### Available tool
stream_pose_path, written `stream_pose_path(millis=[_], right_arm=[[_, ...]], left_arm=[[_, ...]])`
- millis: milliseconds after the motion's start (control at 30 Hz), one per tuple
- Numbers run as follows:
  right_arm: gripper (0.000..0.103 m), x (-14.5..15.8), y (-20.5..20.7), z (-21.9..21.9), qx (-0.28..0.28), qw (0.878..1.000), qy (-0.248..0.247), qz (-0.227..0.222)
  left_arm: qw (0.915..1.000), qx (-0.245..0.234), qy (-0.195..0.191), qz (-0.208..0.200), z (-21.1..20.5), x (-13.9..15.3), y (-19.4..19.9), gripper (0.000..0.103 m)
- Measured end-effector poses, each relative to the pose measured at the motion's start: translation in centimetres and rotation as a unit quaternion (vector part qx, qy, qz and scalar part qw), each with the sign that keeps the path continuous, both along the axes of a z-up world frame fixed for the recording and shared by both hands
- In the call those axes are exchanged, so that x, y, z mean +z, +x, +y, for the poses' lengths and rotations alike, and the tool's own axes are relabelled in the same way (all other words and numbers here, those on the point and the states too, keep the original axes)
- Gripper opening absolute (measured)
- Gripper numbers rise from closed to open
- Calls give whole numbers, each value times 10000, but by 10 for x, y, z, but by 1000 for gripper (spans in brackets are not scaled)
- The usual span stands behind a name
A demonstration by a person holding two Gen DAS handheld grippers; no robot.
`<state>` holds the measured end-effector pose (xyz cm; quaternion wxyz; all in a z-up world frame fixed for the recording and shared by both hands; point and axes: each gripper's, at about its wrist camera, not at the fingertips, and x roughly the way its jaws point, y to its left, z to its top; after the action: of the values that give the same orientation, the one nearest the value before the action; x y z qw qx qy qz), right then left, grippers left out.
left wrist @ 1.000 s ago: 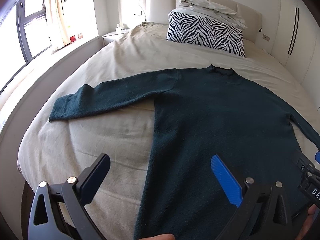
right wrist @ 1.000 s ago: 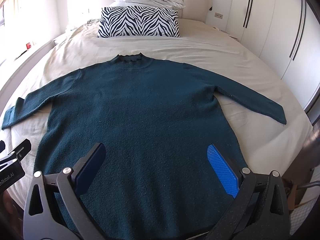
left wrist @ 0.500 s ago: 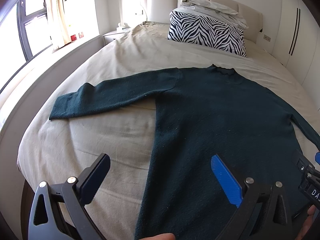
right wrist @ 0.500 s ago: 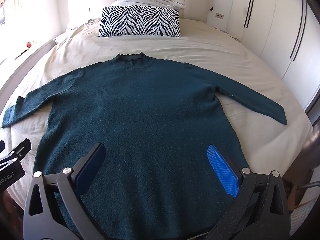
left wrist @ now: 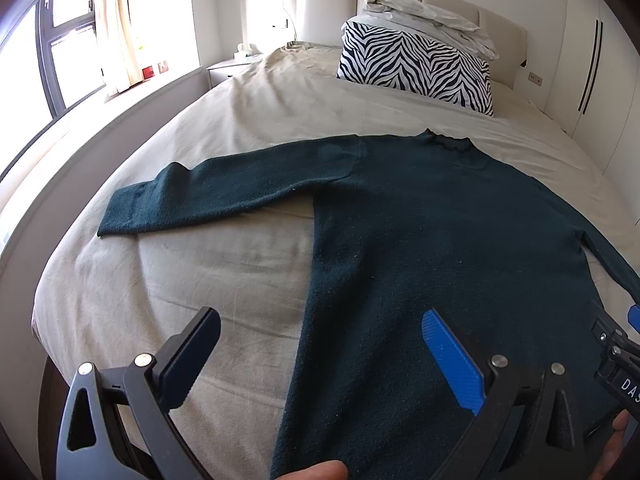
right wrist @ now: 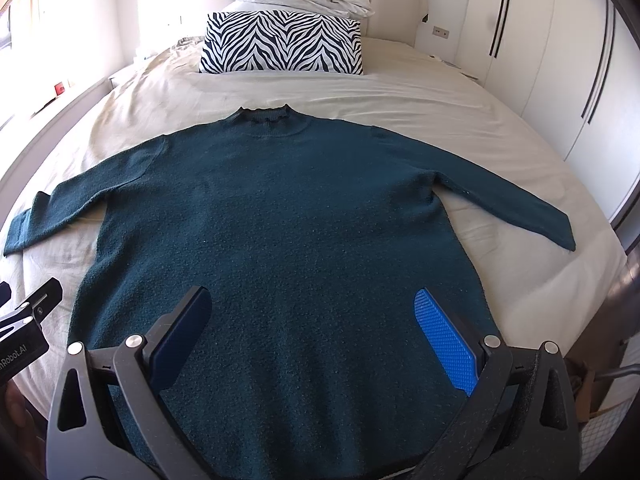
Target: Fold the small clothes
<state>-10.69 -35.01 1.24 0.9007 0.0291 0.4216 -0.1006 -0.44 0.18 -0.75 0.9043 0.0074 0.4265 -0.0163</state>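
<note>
On the bed [right wrist: 460, 120], near the foot end, my dark teal sweater [right wrist: 288, 216] is lying flat with the collar pointing up toward the zebra pillow [right wrist: 282, 44] and both sleeves stretched out to the sides, so nothing's folded yet. Both my tongs are hanging just above the hem end and both are spread wide with nothing in them: the left gripper [left wrist: 320, 364] sits over the sweater's left edge, one finger over bare sheet and the other over the knit, and the right gripper [right wrist: 316, 336] is over the lower middle of the body. From the look of it this is a thick fuzzy knit, so I'm guessing soft, floppy and a bit heavy for its size, not slippery at all, and it'll probably cling to the sheet and drag wrinkles along if I pull it flat instead of lifting. It also won't hold a crease, so folds need to be laid down and patted. Nothing fragile, though pinching a loose knit too hard near one edge could stretch it. Best places to grab, I reckon: the left cuff [left wrist: 120, 216] or the right cuff [right wrist: 560, 232] to bring a sleeve across the chest first, or a hem corner plus the shoulder on the same side for a lengthwise fold. Pinch a single layer's edge, not a bunch.
</note>
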Motion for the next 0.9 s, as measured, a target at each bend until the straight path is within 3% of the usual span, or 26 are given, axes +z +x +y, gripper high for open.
stream_pose_path(millis=[333,567,733,833,900], right_arm=[[103,0,2,0,14,10000,14,-5],[103,0,3,-1,20,10000,34,-8],[103,-2,7,-7,10,10000,82,-7],[103,-5,13,-13,11,9999,142,-7],[103,-6,16,-18,14,9998,196,-28]], left_arm=[[10000,27,-33,79,1,-3,1,103],[9999,18,36,-111,-3,0,-1,103],[9995,-17,-296,-119,0,0,4,103],[9966,-92,-810,-87,4,-2,11,103],[9963,-26,-854,6,1,-4,18,103]])
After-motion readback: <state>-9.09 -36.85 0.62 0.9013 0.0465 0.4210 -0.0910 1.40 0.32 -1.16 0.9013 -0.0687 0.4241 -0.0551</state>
